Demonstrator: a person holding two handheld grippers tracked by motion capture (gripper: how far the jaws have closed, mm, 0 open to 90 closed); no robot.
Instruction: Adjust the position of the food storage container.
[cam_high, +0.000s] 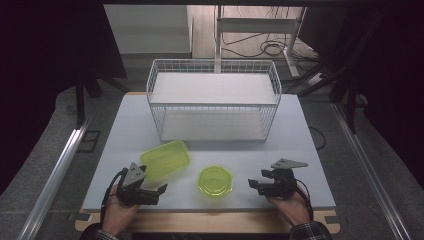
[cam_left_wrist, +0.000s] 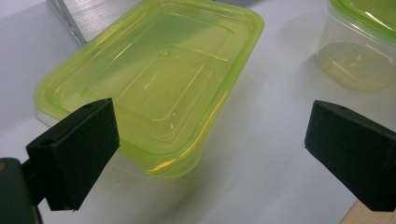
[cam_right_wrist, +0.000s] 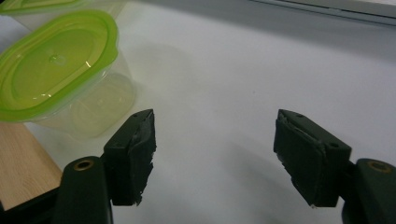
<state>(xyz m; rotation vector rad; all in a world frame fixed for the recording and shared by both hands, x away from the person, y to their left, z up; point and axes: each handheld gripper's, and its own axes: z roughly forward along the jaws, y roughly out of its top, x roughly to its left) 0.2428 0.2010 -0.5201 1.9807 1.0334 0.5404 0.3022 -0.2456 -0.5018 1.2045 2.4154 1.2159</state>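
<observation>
1. The white tabletop (cam_high: 125, 145) carries a white wire basket (cam_high: 214, 100) at its far side.
2. A rectangular green-lidded container (cam_high: 166, 160) lies near the front left, just ahead of the left hand-held gripper (cam_high: 150, 192).
3. An octagonal green-lidded container (cam_high: 215, 181) sits between the two grippers, apart from the rectangular one.
4. The left hand-held gripper is wide open, holding nothing, its jaws over the tabletop beside the rectangular container's near corner.
5. The right hand-held gripper (cam_high: 257, 186) is open and empty, pointing towards the octagonal container.

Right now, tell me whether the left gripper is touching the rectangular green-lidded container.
Apart. In the left gripper view the left gripper stands open, bare table between its jaws; the rectangular container lies beyond its one pad, no contact visible.
</observation>
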